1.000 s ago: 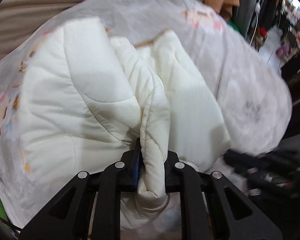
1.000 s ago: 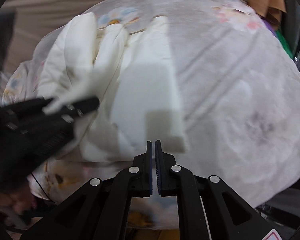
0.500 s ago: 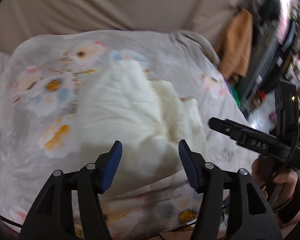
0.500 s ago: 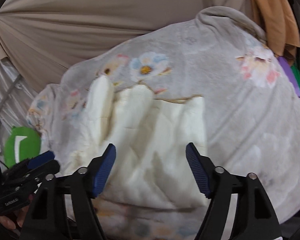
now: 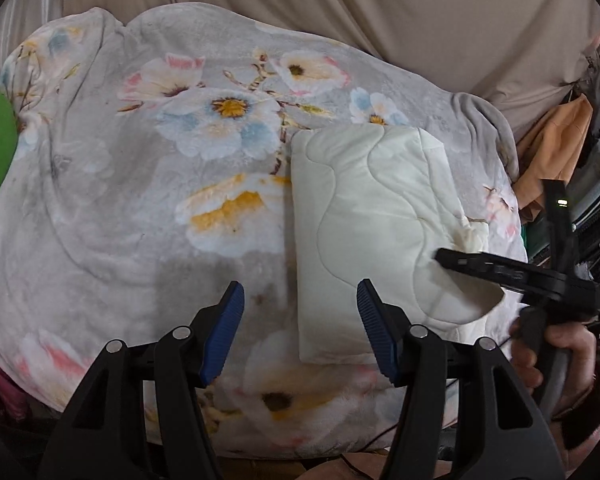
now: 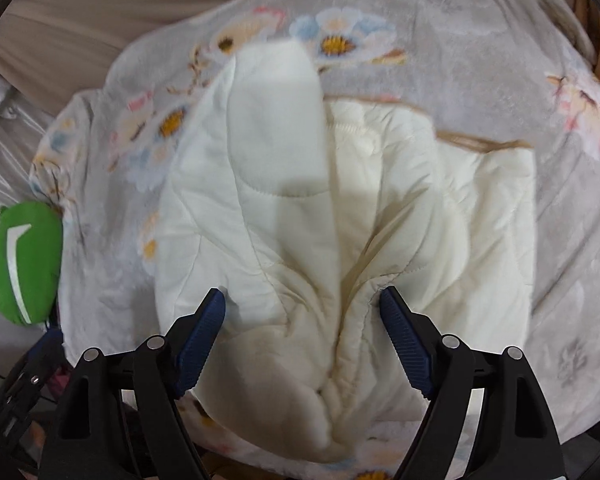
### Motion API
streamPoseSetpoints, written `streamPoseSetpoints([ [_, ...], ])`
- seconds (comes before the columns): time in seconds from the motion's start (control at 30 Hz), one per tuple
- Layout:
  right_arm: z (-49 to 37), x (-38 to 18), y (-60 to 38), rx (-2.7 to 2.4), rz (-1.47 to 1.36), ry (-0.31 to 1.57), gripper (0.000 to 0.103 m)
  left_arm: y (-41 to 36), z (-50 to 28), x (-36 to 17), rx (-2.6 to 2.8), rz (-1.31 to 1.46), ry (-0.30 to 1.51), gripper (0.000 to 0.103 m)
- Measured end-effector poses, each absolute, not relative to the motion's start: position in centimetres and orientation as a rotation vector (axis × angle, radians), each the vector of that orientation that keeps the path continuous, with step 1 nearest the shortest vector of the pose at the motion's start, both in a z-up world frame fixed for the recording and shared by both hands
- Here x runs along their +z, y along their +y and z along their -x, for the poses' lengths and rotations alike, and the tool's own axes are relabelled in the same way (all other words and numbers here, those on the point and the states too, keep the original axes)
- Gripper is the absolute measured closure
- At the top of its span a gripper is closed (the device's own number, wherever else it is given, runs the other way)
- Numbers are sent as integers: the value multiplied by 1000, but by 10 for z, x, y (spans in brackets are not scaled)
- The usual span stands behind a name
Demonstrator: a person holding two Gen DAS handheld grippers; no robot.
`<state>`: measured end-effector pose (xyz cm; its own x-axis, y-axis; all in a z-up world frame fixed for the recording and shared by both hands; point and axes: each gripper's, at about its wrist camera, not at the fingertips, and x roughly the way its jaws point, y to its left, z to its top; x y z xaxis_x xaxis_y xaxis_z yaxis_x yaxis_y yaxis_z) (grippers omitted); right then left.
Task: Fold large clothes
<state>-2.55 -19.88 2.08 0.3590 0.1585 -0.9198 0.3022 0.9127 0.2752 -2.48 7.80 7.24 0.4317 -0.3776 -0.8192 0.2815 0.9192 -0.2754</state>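
Note:
A cream quilted garment (image 5: 372, 216) lies folded into a thick block on a grey floral blanket (image 5: 140, 184). My left gripper (image 5: 300, 320) is open and empty, pulled back above the blanket, just left of the garment's near edge. My right gripper (image 6: 302, 320) is open, low over the garment (image 6: 340, 240), with bulging folds of it between the spread jaws. In the left wrist view the right gripper (image 5: 500, 272) reaches in from the right over the garment's near right corner.
The blanket (image 6: 500, 80) covers a raised surface backed by a beige curtain (image 5: 340, 8). A green bag (image 6: 24, 264) sits at the left edge. An orange cloth (image 5: 556, 148) and cluttered shelves stand to the right.
Both grippers opened: the left let go of the garment fold and pulled back and up. The right, after lifting away, has come down close over the garment.

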Motion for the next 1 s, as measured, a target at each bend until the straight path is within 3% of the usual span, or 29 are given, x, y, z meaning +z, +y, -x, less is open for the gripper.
streamPoseSetpoints([
  [0.03, 22, 14, -197, -101, -436, 1221, 34, 76, 24, 72, -424, 102, 1050, 46],
  [0.07, 19, 10, -196, -101, -433, 1223, 57, 75, 23, 72, -433, 103, 1051, 46],
  [0.13, 20, 18, -195, -75, -448, 1194, 78, 70, 21, 74, -454, 105, 1044, 47],
  [0.17, 24, 33, -196, -45, -473, 1139, 85, 68, 19, 76, -464, 104, 1040, 47],
  [0.27, 60, 100, -208, 52, -530, 891, 91, 53, 16, 88, -513, 105, 1011, 47],
  [0.4, 117, 127, -246, 3, -522, 762, 91, 10, 19, 93, -596, 43, 988, 47],
  [0.47, 126, 89, -268, -106, -502, 843, 91, -19, 19, 82, -636, 0, 1011, 47],
  [0.57, 134, -13, -303, -207, -616, 1015, 90, -55, 19, 55, -656, -77, 1044, 47],
  [0.67, 142, -41, -311, -211, -697, 1027, 89, -89, 20, 21, -646, -175, 1098, 48],
  [0.83, 143, -5, -313, -215, -653, 1015, 81, -103, 21, 3, -580, -234, 1096, 48],
  [1.0, 133, 54, -331, -233, -643, 862, 79, -103, 17, 4, -579, -230, 1105, 48],
])
